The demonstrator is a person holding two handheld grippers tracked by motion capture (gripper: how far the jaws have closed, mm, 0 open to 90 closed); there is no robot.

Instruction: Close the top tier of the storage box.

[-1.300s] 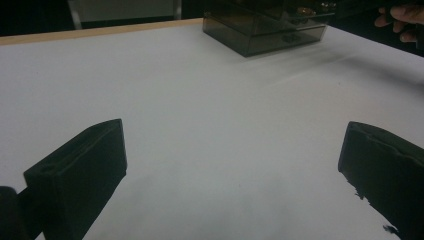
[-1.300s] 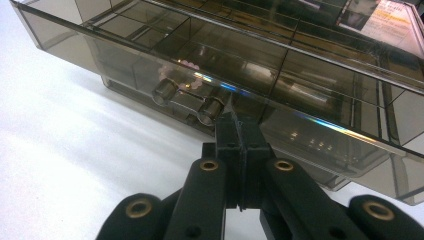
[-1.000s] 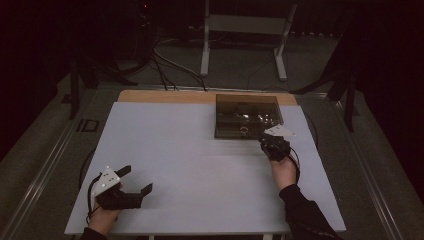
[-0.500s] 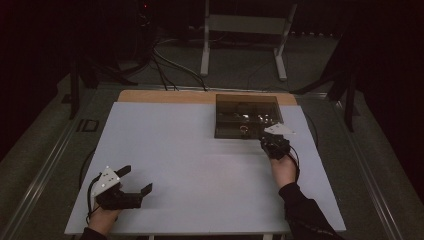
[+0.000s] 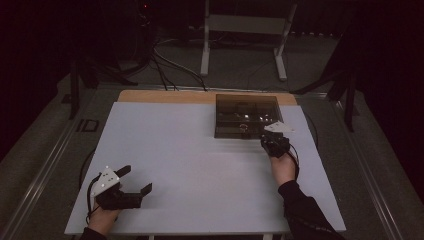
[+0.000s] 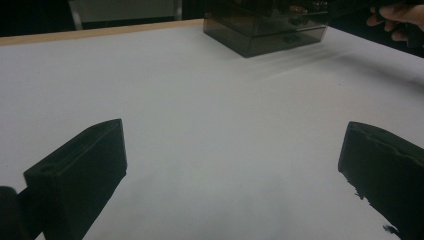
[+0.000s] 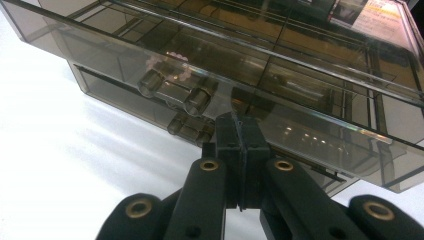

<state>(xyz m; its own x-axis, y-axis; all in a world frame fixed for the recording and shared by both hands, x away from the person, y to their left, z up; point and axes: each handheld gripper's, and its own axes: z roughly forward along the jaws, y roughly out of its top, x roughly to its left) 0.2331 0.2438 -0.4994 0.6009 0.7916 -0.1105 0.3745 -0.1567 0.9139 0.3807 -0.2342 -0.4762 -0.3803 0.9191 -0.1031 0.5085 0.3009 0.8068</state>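
Observation:
A smoky see-through drawer box point(image 5: 246, 116) stands at the far right of the white table point(image 5: 190, 150). My right gripper point(image 5: 269, 137) is at the box's near right corner, pointing at its front. In the right gripper view the jaws point(image 7: 239, 122) are pressed together with nothing between them. Their tips sit just right of the lower drawer's knob handle point(image 7: 189, 128) and below the upper handle point(image 7: 175, 92); I cannot tell whether they touch the box point(image 7: 280, 55). My left gripper point(image 5: 136, 179) rests at the near left, open and empty point(image 6: 232, 170), facing the box point(image 6: 265, 30).
A wooden strip point(image 5: 165, 96) runs along the table's far edge. Behind it are cables and a metal stand point(image 5: 242, 30) on the dark floor. The person's right hand point(image 6: 395, 15) appears by the box in the left gripper view.

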